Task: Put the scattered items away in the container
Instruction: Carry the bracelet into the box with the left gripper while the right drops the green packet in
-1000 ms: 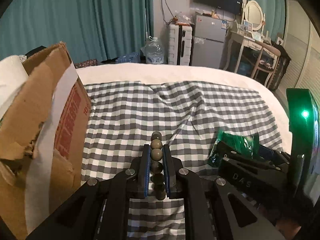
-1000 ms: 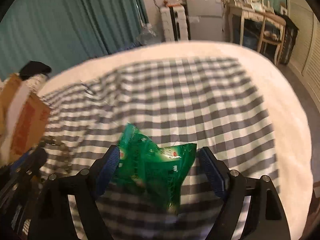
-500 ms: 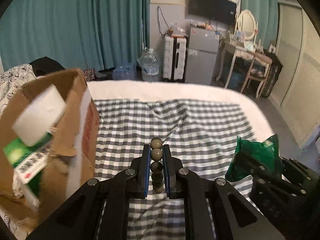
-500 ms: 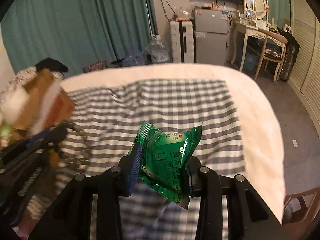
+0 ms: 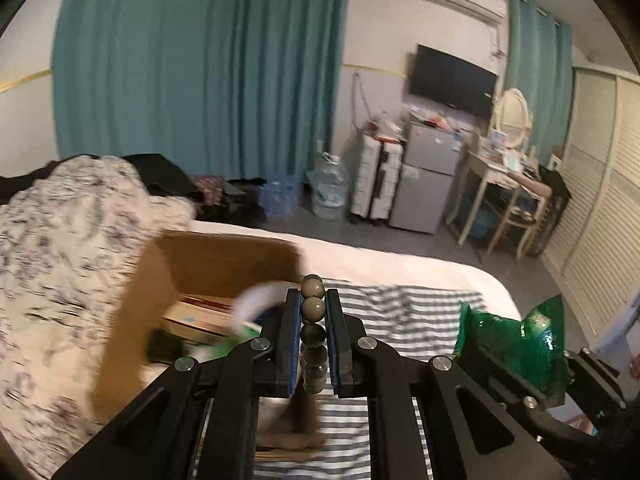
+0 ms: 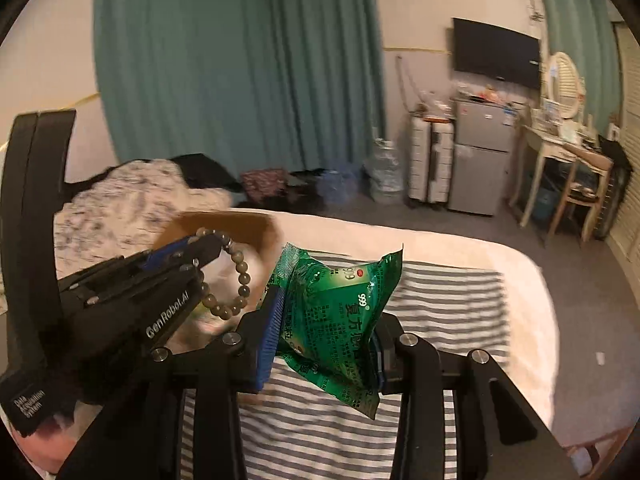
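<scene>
My left gripper [image 5: 313, 295] is shut on a bracelet of olive-green beads [image 5: 312, 309], which hangs in a loop [image 6: 242, 280] from its fingers. It hovers above the near right corner of an open cardboard box [image 5: 216, 256] that holds a few packets and a white item. To its right, my right gripper [image 6: 326, 320] is shut on a crinkled green foil packet [image 6: 336, 320], lifted off the bed. In the left wrist view the packet [image 5: 512, 344] shows at the right edge. The left gripper [image 6: 200, 248] sits between the box [image 6: 240, 228] and the packet.
A grey-and-white checked cloth [image 5: 400, 312] covers the white bed. A floral quilt [image 5: 60, 240] is heaped left of the box. Beyond the bed stand teal curtains [image 5: 200, 80], a water jug [image 5: 328, 188], a small fridge [image 5: 424, 184] and a dressing table [image 5: 504, 184].
Both grippers rose off the bed and swung left toward the box. The right jaws closed on the green packet and lifted it. The box's inside has come into view.
</scene>
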{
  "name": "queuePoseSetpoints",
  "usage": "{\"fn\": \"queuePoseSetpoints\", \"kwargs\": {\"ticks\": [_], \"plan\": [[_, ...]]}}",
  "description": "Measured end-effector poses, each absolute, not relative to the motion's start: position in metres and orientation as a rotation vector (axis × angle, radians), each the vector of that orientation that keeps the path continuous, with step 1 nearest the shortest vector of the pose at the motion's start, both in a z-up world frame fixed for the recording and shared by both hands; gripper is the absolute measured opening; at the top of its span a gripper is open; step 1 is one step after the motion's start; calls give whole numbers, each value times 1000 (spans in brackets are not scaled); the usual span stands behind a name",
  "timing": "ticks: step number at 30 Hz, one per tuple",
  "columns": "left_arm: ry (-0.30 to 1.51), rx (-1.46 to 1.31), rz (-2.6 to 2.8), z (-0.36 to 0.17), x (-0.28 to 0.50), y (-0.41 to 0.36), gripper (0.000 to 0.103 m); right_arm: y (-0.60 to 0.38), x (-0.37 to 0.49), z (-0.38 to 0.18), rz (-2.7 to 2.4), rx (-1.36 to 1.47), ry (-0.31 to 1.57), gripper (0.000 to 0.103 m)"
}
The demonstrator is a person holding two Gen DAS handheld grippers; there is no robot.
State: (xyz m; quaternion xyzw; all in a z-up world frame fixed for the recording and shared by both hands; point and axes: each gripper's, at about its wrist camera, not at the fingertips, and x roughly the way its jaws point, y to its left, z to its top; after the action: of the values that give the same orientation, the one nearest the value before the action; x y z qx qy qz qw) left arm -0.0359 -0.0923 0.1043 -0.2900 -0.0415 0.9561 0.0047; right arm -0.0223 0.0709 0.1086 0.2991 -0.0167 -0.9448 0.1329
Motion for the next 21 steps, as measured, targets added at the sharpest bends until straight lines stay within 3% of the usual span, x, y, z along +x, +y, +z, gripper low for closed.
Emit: {"fn": "queuePoseSetpoints", "kwargs": {"ticks": [10, 11, 12, 13, 14, 16, 18, 21], "plan": [[-213, -967, 3032, 56, -49, -170, 13, -29, -71, 71, -2634, 942, -70, 37], [-211, -962, 3039, 54, -52, -171, 16, -33, -78, 68, -2630, 946, -77, 38], [-208, -951, 3059, 53, -54, -173, 21, -35, -84, 66, -2630, 948, -90, 47], [-207, -942, 3095, 51, -55, -176, 41, -37, -90, 65, -2631, 955, -106, 54], [-211, -943, 3133, 50, -56, -180, 74, -37, -94, 64, -2645, 966, -120, 62], [-263, -949, 3176, 47, -58, -192, 100, -30, -99, 65, -2691, 974, -155, 67], [-319, -932, 3157, 45, -57, -200, 100, -16, -99, 67, -2699, 952, -234, 78], [-320, -959, 3133, 45, -57, -200, 101, 7, -89, 72, -2721, 928, -301, 82]]}}
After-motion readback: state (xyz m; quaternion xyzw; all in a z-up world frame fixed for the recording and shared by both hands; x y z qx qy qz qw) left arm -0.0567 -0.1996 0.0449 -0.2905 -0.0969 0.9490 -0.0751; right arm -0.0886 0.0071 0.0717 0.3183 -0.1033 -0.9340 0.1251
